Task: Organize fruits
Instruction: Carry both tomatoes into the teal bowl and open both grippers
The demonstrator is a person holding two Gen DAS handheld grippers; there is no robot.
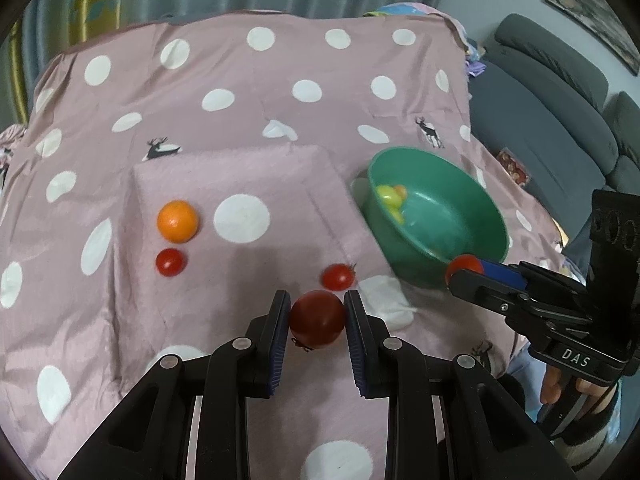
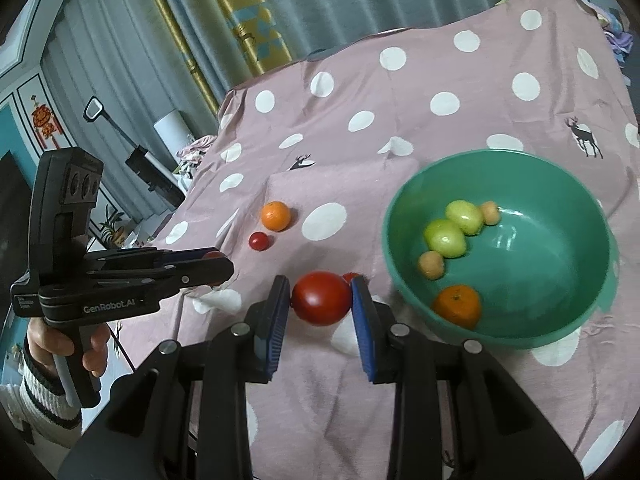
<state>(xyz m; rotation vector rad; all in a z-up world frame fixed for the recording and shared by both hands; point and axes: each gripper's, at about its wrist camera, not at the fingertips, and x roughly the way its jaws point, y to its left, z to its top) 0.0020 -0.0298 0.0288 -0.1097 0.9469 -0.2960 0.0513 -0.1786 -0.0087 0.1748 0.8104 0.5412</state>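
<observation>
My left gripper (image 1: 317, 316) is shut on a dark red tomato (image 1: 317, 319), held above the pink dotted cloth (image 1: 240, 100). My right gripper (image 2: 321, 298) is shut on a bright red tomato (image 2: 321, 298), just left of the green bowl (image 2: 568, 320); it also shows in the left wrist view (image 1: 464, 270). The bowl holds two green fruits (image 2: 444, 238), a mandarin (image 2: 457, 306) and two small pale fruits. On the cloth lie an orange (image 1: 177, 221), a small tomato (image 1: 171, 262) and a stemmed tomato (image 1: 338, 276).
A grey sofa (image 1: 560, 120) stands right of the table. Curtains (image 2: 180, 20) hang behind. The left hand-held gripper (image 2: 120, 280) shows at the left of the right wrist view. The cloth drops off at the table edges.
</observation>
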